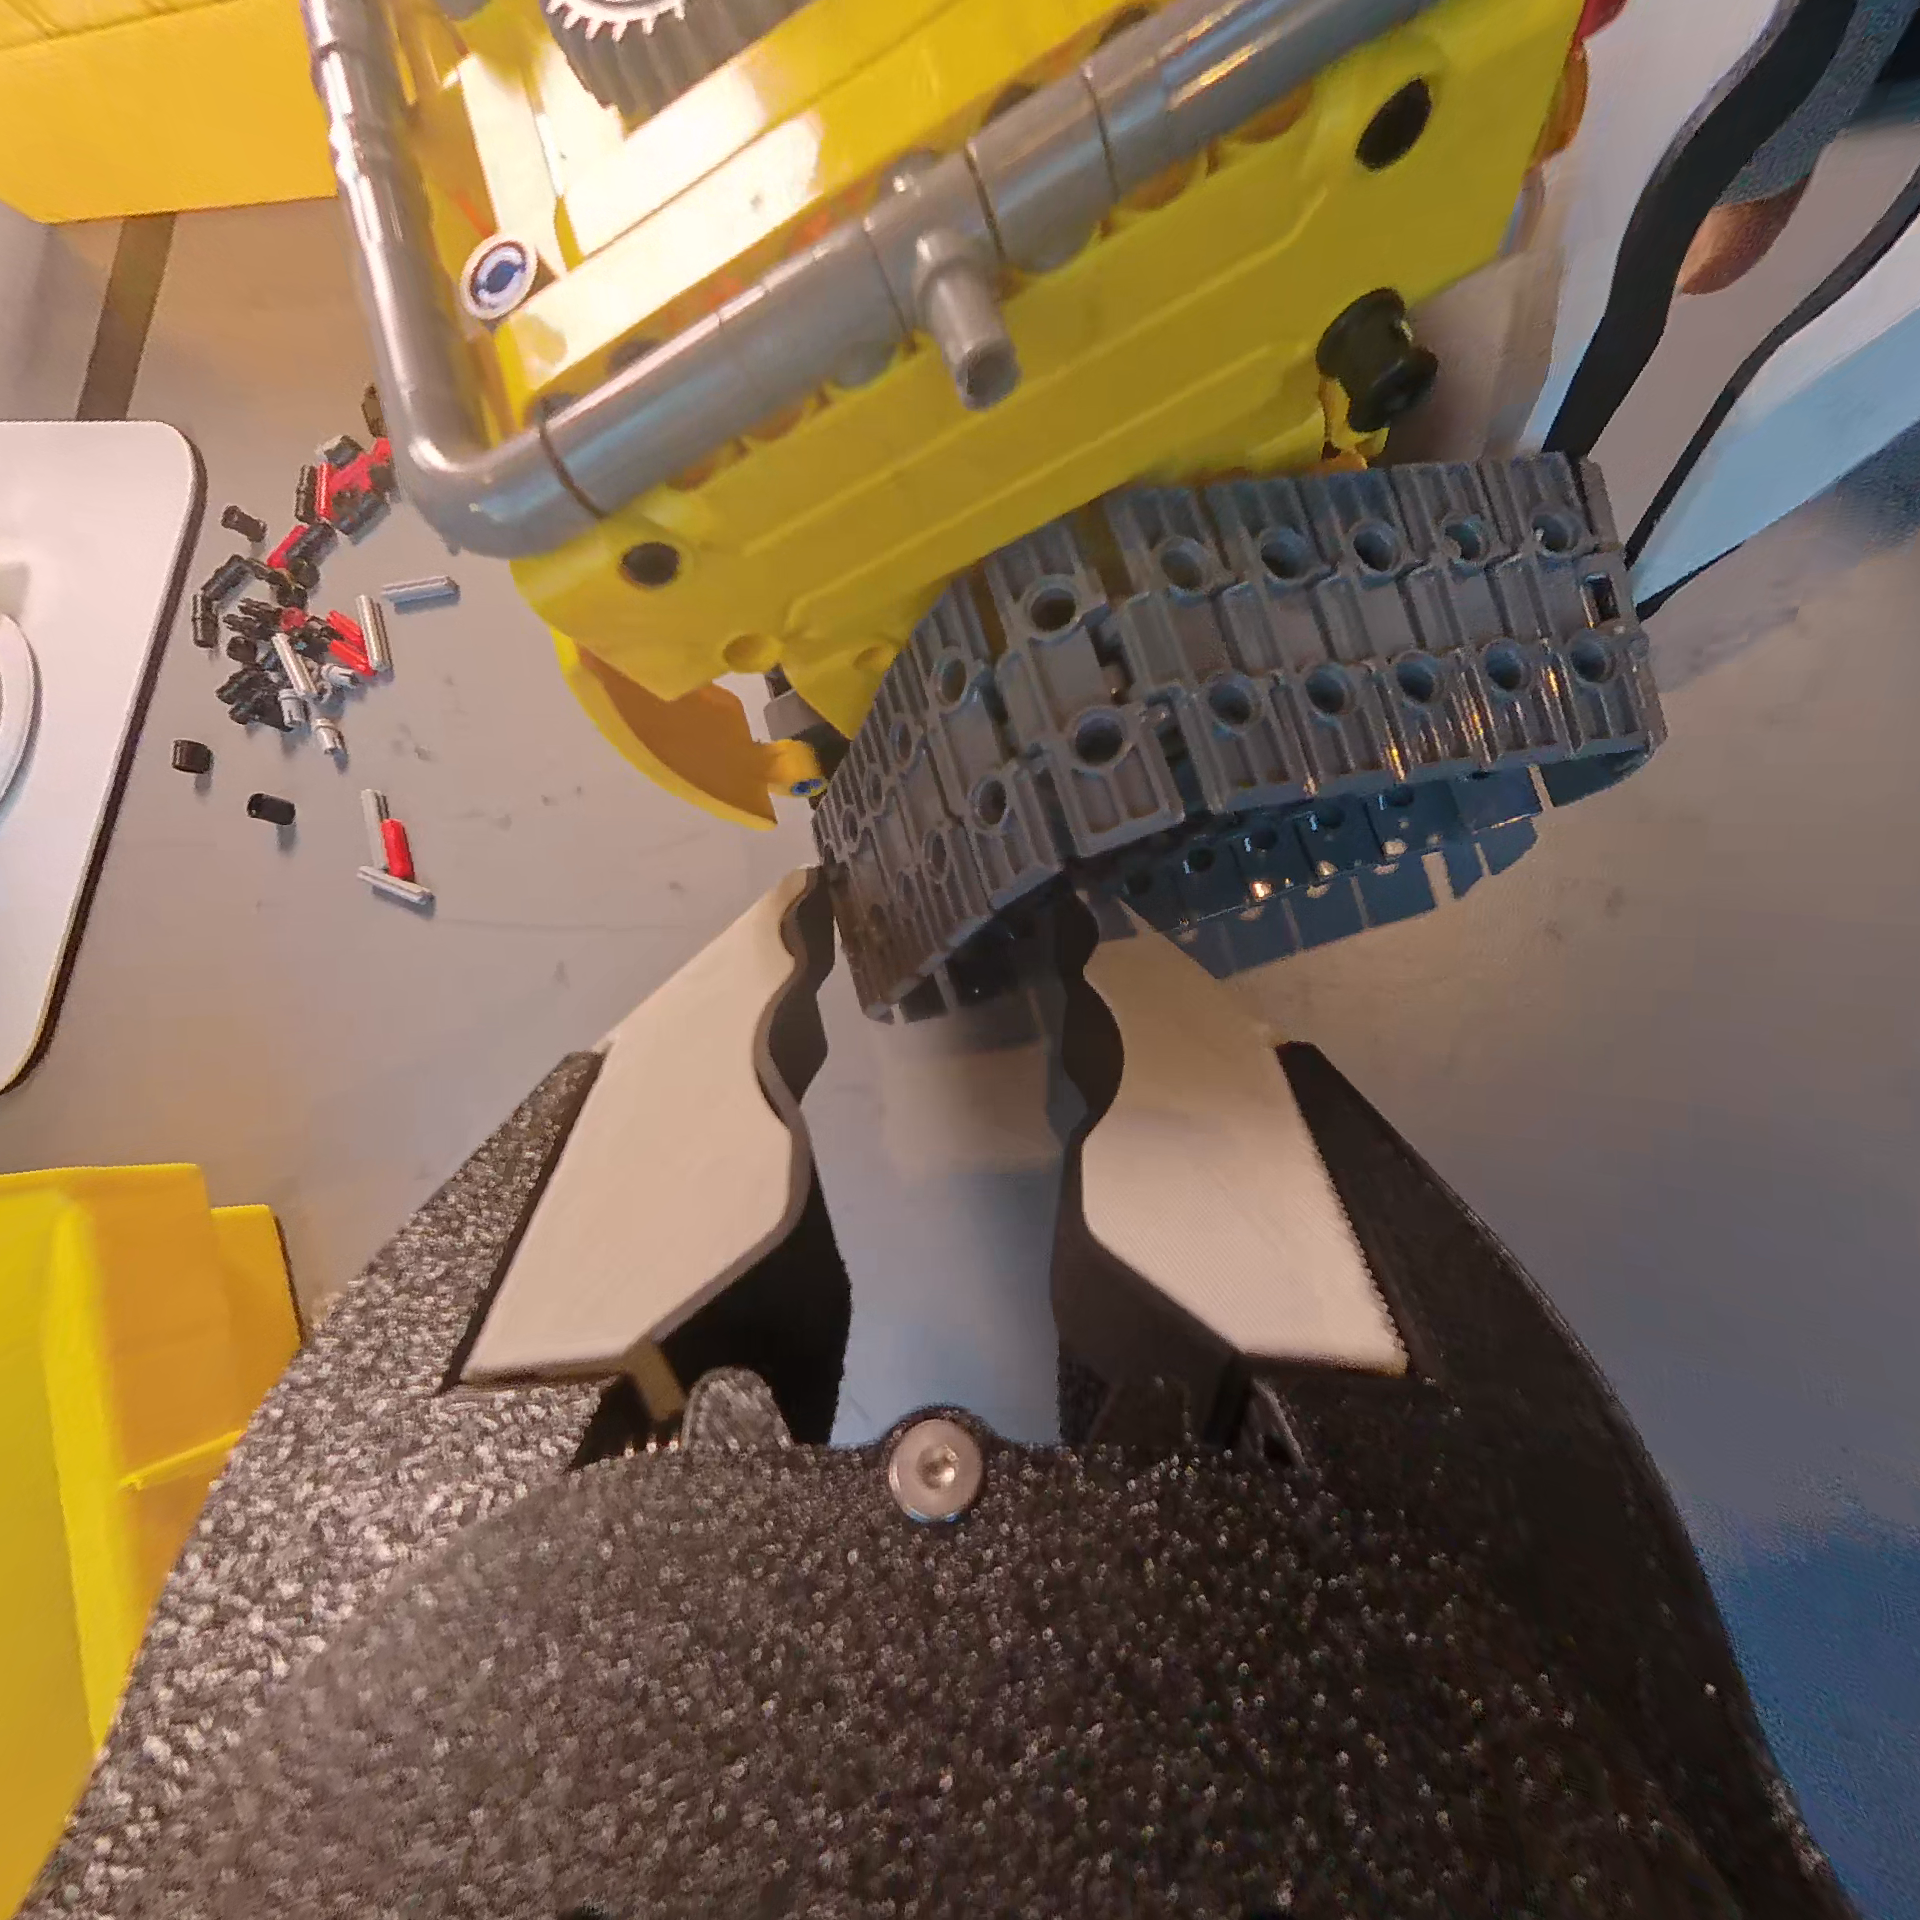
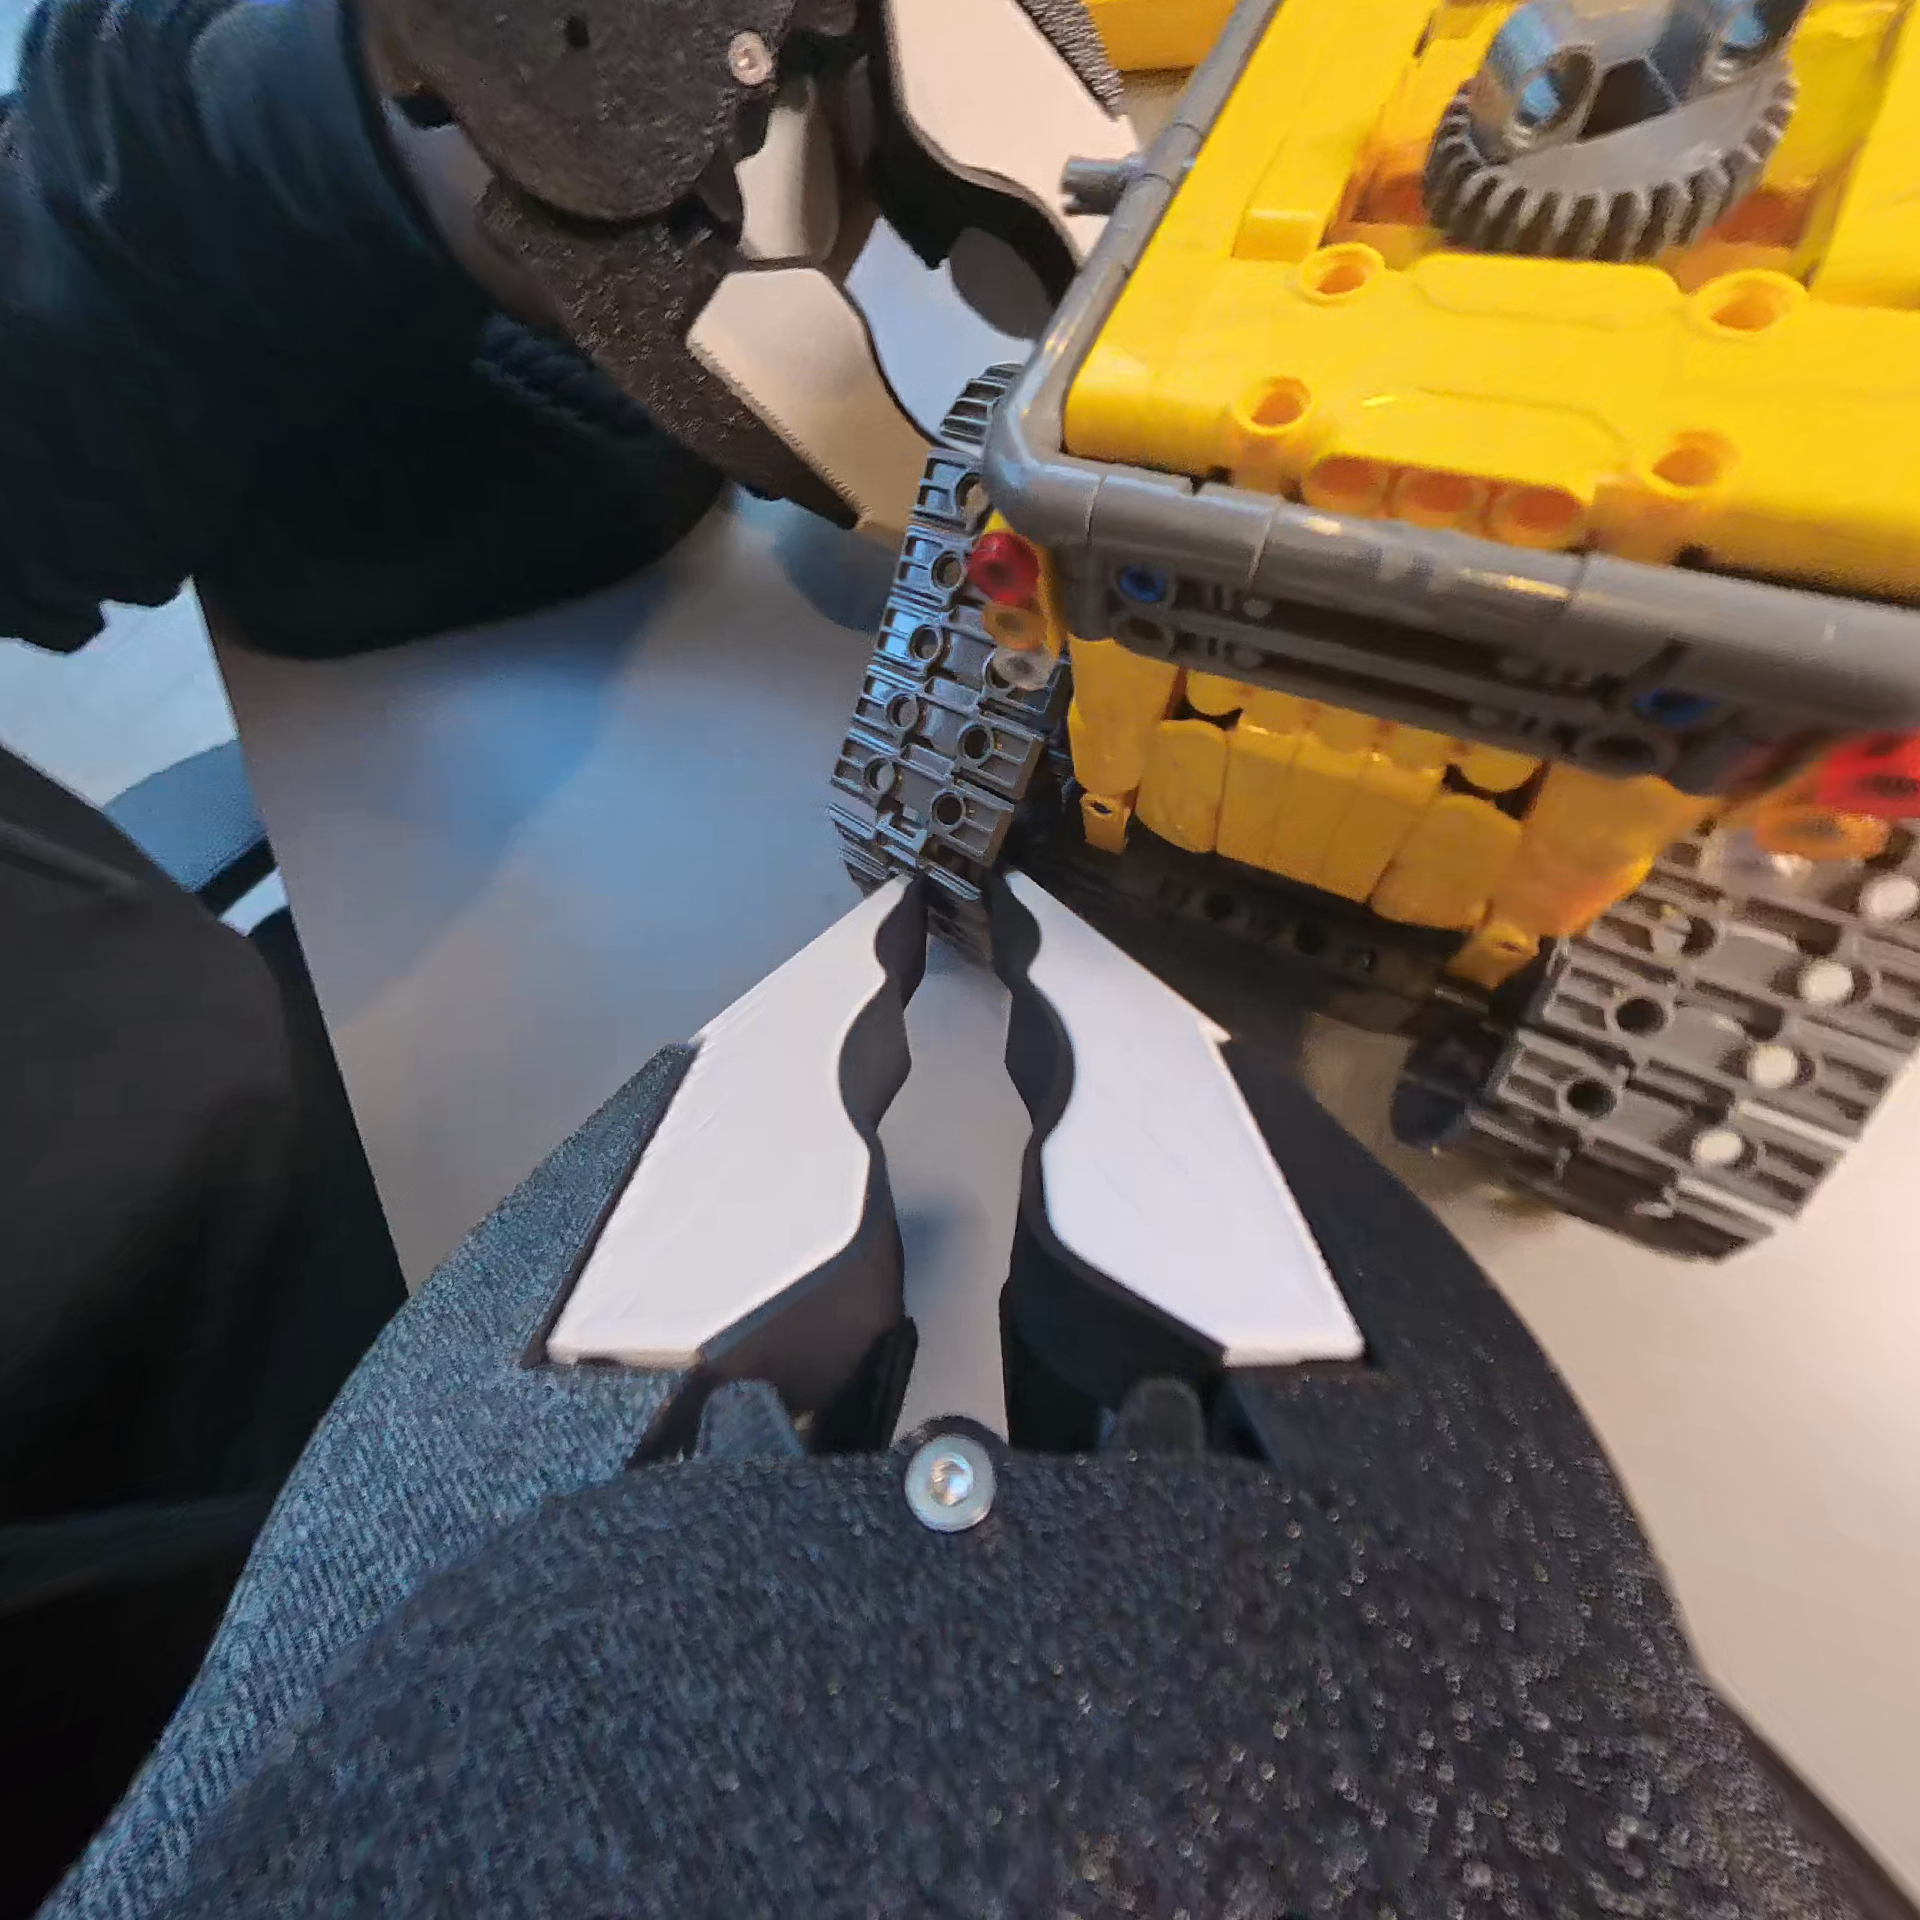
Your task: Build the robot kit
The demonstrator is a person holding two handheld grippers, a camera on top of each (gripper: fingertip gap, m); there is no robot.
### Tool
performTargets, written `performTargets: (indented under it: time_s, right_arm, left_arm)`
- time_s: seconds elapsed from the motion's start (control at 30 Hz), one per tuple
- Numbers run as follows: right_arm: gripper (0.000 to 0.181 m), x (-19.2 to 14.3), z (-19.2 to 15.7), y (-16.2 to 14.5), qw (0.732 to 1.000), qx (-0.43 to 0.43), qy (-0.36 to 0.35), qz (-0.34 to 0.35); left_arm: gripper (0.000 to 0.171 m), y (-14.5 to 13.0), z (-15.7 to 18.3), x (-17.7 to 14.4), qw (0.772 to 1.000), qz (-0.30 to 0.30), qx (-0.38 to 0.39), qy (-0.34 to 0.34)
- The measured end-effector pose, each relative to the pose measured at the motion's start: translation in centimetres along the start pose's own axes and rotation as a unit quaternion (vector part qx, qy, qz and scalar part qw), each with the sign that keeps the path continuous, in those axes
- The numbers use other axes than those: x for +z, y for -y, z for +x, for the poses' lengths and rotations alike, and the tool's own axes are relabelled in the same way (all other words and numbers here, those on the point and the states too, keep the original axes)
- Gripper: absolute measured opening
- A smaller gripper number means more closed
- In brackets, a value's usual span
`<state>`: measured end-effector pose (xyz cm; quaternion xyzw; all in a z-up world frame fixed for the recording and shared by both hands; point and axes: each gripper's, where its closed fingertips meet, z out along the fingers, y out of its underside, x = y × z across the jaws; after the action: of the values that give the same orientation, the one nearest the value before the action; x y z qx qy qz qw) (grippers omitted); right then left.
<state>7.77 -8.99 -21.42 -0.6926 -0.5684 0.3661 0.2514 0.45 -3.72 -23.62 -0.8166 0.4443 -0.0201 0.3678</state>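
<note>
While both grippers' fingers clench the grey linked track (image 1: 1226,717) of a yellow brick-built vehicle (image 2: 1455,436) on the desk (image 2: 582,790), that track looks floppy and the snap-fit body fragile.

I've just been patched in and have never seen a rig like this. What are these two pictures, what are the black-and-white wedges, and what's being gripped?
There is no robot: a person holds two hand grippers, each with a camera looking along its two fingers. One picture is from the left gripper, the other from the right gripper. The wedges are the white fingers with black pads.

Both sets of fingers close on the same grey track of a yellow toy vehicle built from bricks, which sits on a grey table. The left gripper also shows at the top of the right view.

Small red, black and grey loose pins lie scattered on the table. Yellow bins stand at the edge.
</note>
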Motion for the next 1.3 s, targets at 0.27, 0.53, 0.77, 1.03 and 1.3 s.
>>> performTargets:
  time_s: [0.27,0.53,0.77,1.03,1.3]
  right_arm:
    - [0.013,-0.2,0.2,0.1,0.993,0.041,-0.107,0.024]
    - [0.014,0.0,0.3,0.3,0.987,0.055,-0.147,0.009]
    - [0.014,0.8,-0.1,0.8,0.99,0.057,-0.131,0.015]
    - [0.027,-1.8,-0.8,-0.8,0.996,0.028,-0.085,-0.011]
    - [0.069,0.6,-0.3,-1.0,0.984,-0.023,-0.172,-0.03]
  left_arm:
    - [0.041,-0.1,0.0,0.0,1.0,-0.001,0.016,0.01]
    - [0.04,0.0,-0.1,0.0,1.0,0.002,0.017,0.016]
    - [0.041,-0.2,-0.7,0.1,1.0,0.008,-0.009,0.004]
    - [0.043,-0.4,-0.6,-0.1,1.0,0.016,-0.011,-0.01]
    - [0.043,-1.1,-0.3,-0.8,0.999,-0.017,-0.03,0.023]
